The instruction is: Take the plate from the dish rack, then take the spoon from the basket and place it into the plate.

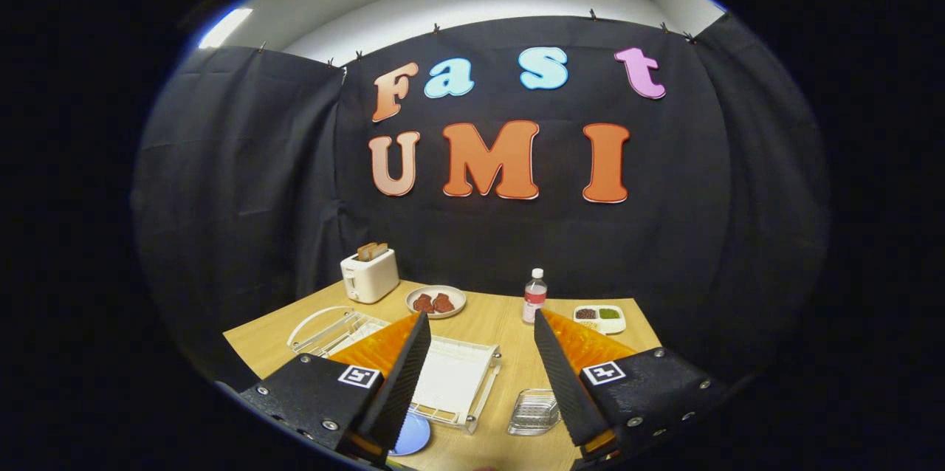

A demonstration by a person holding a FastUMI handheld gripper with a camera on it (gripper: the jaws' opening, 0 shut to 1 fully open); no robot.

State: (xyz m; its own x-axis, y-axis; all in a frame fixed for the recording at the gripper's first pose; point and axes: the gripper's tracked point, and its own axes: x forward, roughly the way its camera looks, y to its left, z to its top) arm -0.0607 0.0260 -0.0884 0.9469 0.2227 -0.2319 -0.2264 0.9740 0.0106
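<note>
A white toaster (pixel 369 275) with two bread slices (pixel 372 250) upright in its slots stands at the far side of the wooden table (pixel 502 323). Near it lie a round plate of brown food (pixel 435 301), a capped clear bottle (pixel 534 297) and a small divided dish (pixel 599 318).

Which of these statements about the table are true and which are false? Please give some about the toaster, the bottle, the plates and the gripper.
1. The toaster has bread slices in its slots. True.
2. The gripper is shut on the bottle. False: its fingers are wide open and hold nothing; the bottle stands beyond them.
3. The round plate beside the toaster holds brown food. True.
4. The dish rack lies beyond the bottle, by the wall. False: it lies near the gripper, partly between the fingers.
5. The blue plate lies on the table. True.
</note>
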